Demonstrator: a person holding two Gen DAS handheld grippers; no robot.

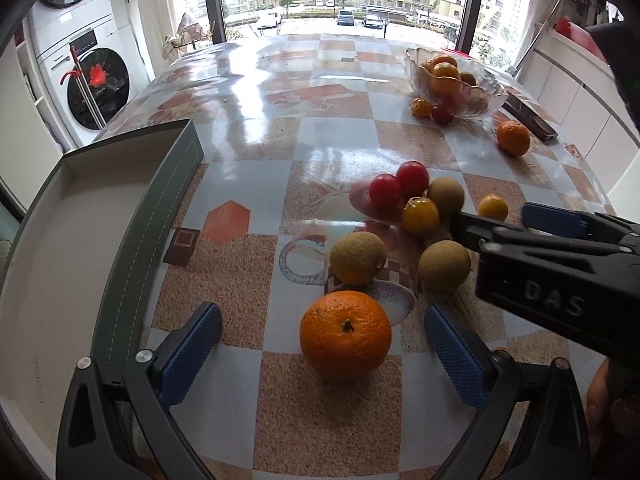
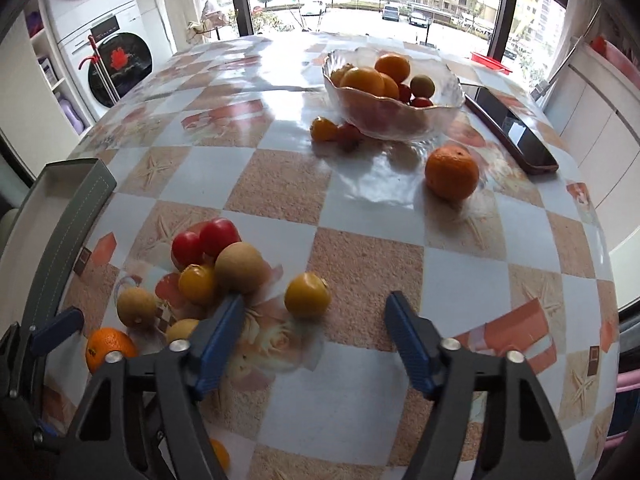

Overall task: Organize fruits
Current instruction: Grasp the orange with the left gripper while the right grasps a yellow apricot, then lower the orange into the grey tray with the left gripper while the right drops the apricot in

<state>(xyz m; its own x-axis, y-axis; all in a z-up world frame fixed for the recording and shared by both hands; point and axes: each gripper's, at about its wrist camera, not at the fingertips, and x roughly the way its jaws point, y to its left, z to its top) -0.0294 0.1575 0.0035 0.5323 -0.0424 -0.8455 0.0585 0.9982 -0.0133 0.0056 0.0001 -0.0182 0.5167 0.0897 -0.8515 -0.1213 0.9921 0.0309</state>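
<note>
Wide-spread left gripper (image 1: 322, 354) frames a dimpled orange (image 1: 345, 334); right gripper (image 2: 314, 334), marked "DAS", gapes around a yellow tomato (image 2: 307, 294).

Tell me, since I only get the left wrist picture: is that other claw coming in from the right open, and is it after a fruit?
Observer: It is open. In the right wrist view, the right gripper has the lone yellow tomato between its fingertips, with a gap on each side.
Operator: And the bowl at the back? I mostly see oranges in it.
Observer: From that side, the glass bowl also holds red tomatoes and a greenish round fruit beside the oranges.
Operator: What is the dark thing next to it?
Observer: A phone, lying flat with its dark screen up.
</note>
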